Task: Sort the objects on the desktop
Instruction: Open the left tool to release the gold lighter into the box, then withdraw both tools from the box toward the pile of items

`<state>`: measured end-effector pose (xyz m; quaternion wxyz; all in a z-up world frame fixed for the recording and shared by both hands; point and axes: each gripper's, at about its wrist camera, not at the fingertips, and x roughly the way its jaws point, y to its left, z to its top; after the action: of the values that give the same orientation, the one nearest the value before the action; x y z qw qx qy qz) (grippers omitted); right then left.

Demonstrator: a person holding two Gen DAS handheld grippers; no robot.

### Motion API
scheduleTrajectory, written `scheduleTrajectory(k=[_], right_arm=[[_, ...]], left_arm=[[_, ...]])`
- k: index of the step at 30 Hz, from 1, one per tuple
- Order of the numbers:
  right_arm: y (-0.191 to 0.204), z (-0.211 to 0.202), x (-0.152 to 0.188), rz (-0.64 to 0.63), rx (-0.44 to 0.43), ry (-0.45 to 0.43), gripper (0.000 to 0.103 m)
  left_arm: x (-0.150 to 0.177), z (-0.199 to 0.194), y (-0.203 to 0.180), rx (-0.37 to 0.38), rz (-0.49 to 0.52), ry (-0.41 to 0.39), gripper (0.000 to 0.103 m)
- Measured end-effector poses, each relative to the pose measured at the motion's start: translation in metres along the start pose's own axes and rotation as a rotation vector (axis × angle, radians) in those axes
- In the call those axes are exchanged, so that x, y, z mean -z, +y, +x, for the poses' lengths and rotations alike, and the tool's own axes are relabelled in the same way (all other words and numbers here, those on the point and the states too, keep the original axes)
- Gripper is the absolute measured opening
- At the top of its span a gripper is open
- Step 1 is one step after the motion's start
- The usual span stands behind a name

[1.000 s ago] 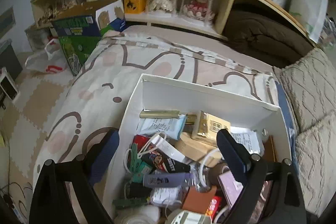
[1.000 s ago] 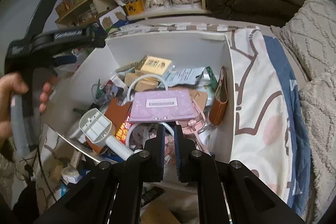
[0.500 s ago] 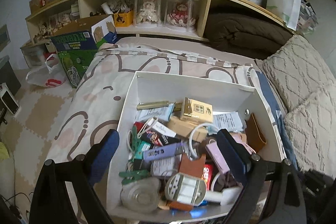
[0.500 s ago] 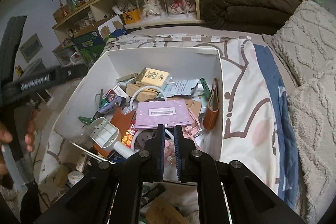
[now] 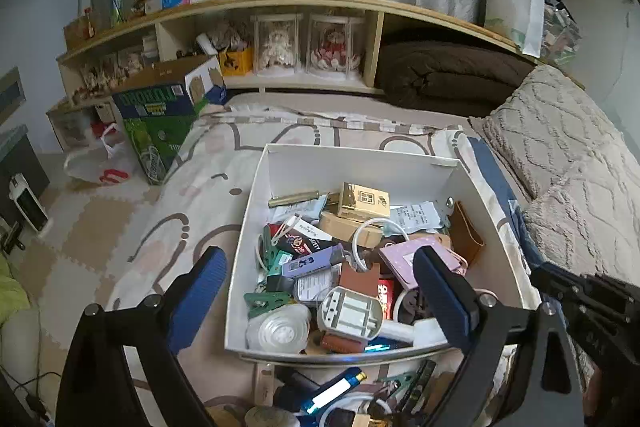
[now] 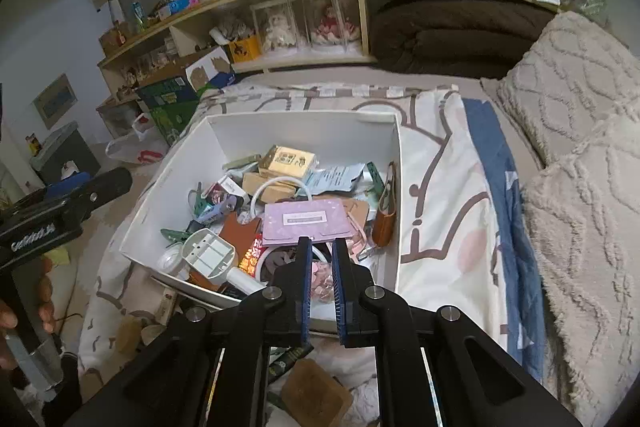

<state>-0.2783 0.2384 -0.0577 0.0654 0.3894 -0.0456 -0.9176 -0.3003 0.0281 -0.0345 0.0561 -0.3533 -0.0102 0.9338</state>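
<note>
Both tools pulled back, whole white box [image 5: 360,163] now fits mid-frame on bed. Left tool [image 5: 320,301] wide apart, empty; right tool [image 6: 319,267] nearly together, holding nothing. Clutter like purple case [image 6: 306,221] unsorted, guessing pick comes next.

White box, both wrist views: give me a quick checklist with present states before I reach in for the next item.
1. Left tongs open: ok, fingers spread wide.
2. Right tongs open: not ok, fingers nearly together with nothing between them.
3. Tongs empty: ok, neither holds anything.
4. White box in reach, top open: ok, both tongs hang over its near edge.
5. Clear single target: not ok, items are piled; the purple card lies on top, with the cable beside it.
6. Destination for sorted items: cannot tell, none is evident.
</note>
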Motion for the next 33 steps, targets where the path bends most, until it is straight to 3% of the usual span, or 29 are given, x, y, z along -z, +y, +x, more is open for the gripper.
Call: scheduleTrajectory(k=[2, 4, 5, 6, 8, 11, 20, 33], right_arm=[[0.002, -0.006, 0.001, -0.004, 0.013, -0.013, 0.020], [0.003, -0.012, 0.003, -0.007, 0.025, -0.020, 0.049], [0.004, -0.015, 0.004, -0.008, 0.026, -0.025, 0.068], [0.005, -0.019, 0.005, -0.010, 0.026, -0.032, 0.074], [0.008, -0.026, 0.007, -0.015, 0.032, -0.044, 0.075], [0.011, -0.036, 0.009, -0.014, 0.034, -0.066, 0.099], [0.023, -0.074, 0.012, -0.037, 0.071, -0.162, 0.103], [0.033, -0.111, 0.021, -0.063, 0.075, -0.216, 0.103]], left_arm=[[0.002, -0.011, 0.000, 0.002, 0.004, -0.013, 0.099], [0.005, -0.021, 0.000, 0.002, 0.008, -0.026, 0.102], [0.006, -0.024, 0.001, 0.001, 0.009, -0.031, 0.103], [0.006, -0.028, 0.002, 0.000, 0.009, -0.038, 0.103], [0.009, -0.038, 0.004, -0.002, 0.011, -0.055, 0.103], [0.013, -0.051, 0.008, -0.002, 0.002, -0.071, 0.103], [0.022, -0.086, 0.012, 0.017, -0.023, -0.104, 0.103], [0.033, -0.112, 0.008, 0.008, -0.001, -0.126, 0.103]])
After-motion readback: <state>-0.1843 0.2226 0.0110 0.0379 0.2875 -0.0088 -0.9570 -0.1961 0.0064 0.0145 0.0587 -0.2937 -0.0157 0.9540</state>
